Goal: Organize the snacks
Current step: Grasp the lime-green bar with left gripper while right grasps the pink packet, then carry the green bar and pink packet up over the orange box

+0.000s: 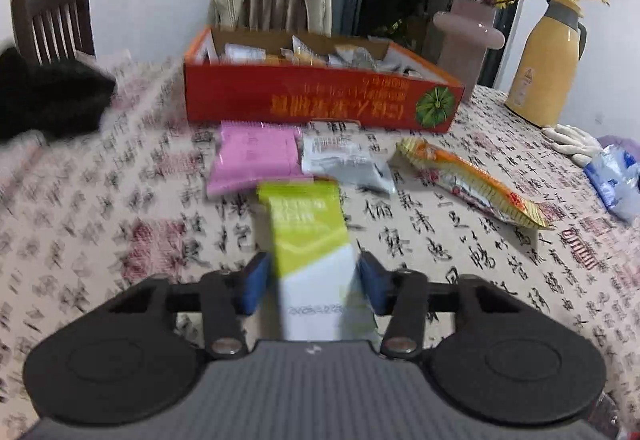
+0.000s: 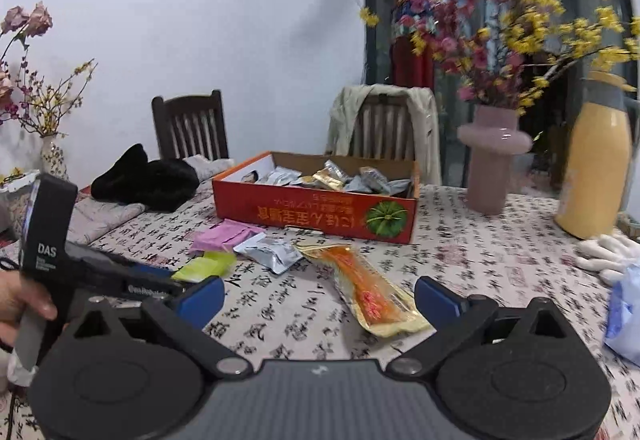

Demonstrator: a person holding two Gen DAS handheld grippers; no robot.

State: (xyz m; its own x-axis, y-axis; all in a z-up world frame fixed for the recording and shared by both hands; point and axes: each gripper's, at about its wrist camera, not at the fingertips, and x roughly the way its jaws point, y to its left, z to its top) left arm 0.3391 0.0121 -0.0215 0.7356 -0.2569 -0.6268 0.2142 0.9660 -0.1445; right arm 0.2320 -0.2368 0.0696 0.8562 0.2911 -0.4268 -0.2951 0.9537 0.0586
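Left gripper clamps green packet; right gripper spread above orange packet.

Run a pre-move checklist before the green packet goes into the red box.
1. Grip: left gripper has its blue pads on both sides of the green packet. Ok.
2. Packet lifted off the tablecloth: cannot tell from either view.
3. Red box open on top, with packets already inside and space at its near left end. Ok.
4. Path: pink packet and silver packet lie between the gripper and the box, so the green packet must pass over them. Not ok for a low slide.
5. Right gripper open, empty, above the orange packet, off the left gripper's path. Ok.
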